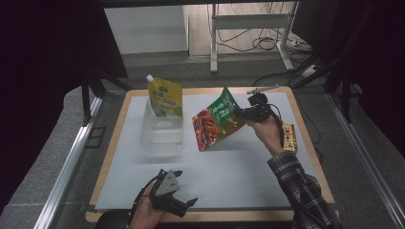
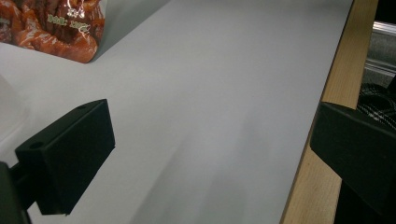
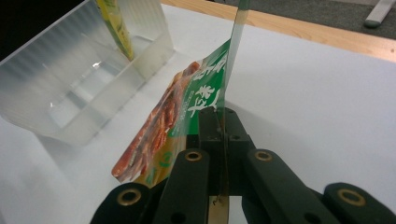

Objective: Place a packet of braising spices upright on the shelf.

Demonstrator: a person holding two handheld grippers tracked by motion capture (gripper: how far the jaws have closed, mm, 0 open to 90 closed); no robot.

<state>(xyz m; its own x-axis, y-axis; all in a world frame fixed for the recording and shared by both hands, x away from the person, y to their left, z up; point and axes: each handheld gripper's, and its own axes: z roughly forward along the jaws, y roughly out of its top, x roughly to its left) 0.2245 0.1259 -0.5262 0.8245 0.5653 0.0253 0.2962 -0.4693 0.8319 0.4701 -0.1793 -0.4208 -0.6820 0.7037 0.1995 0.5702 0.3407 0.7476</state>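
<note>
High view: the right claw (image 1: 242,113), right of centre, is clamped on the edge of a green-and-red snack pouch (image 1: 215,119), held tilted above the white bench (image 1: 229,181). A clear bin (image 1: 162,136) left of it holds a yellow spout pouch (image 1: 165,99). The left claw (image 1: 187,204) sits at the bottom edge, jaws apart.

Left gripper view: jaws wide apart over bare bench; pouch corner at upper left.

Right gripper view: jaws pinch the pouch's edge at centre; bin at upper left.
</note>
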